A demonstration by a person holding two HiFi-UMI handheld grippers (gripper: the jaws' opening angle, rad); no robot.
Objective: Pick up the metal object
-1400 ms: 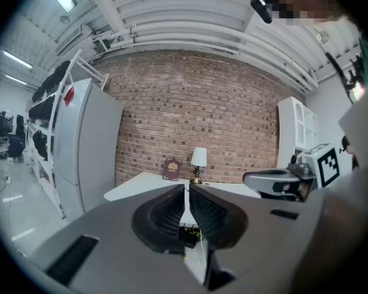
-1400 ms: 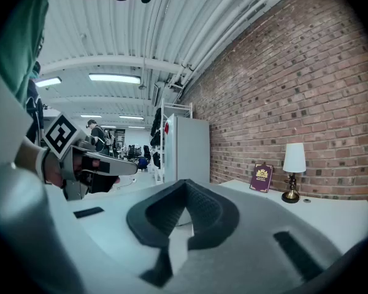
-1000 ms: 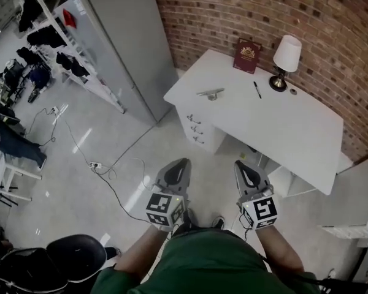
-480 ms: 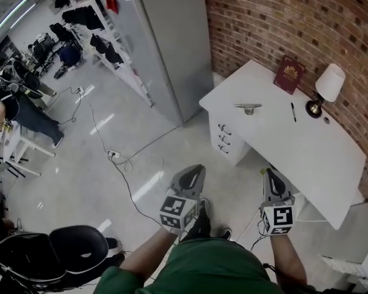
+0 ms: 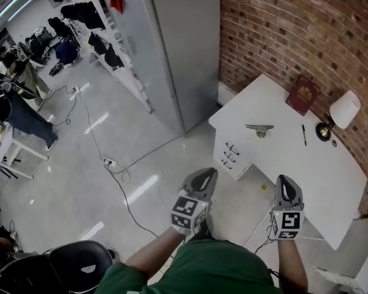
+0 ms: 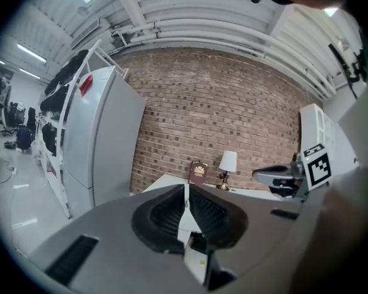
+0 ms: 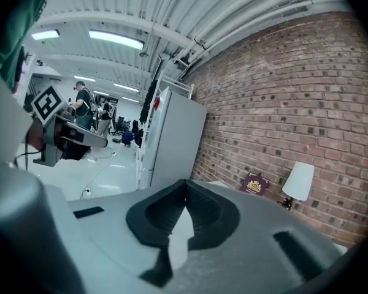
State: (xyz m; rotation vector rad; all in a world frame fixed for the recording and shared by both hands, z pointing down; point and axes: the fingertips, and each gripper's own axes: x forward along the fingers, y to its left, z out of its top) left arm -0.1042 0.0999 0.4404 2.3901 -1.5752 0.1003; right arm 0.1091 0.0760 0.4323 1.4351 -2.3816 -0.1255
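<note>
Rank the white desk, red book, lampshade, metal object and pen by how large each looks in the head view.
1. white desk, by far the largest.
2. red book and lampshade: they look about alike, so not ranked.
3. metal object.
4. pen, thinnest and smallest.

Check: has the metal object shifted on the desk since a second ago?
No. The metal object keeps its place on the white desk, left of the pen; only the camera moved.

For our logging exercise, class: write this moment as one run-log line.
stage: pre-grasp | left tongs: shut, empty | right tongs: shut, empty | metal object: on white desk, untouched, away from both tongs
</note>
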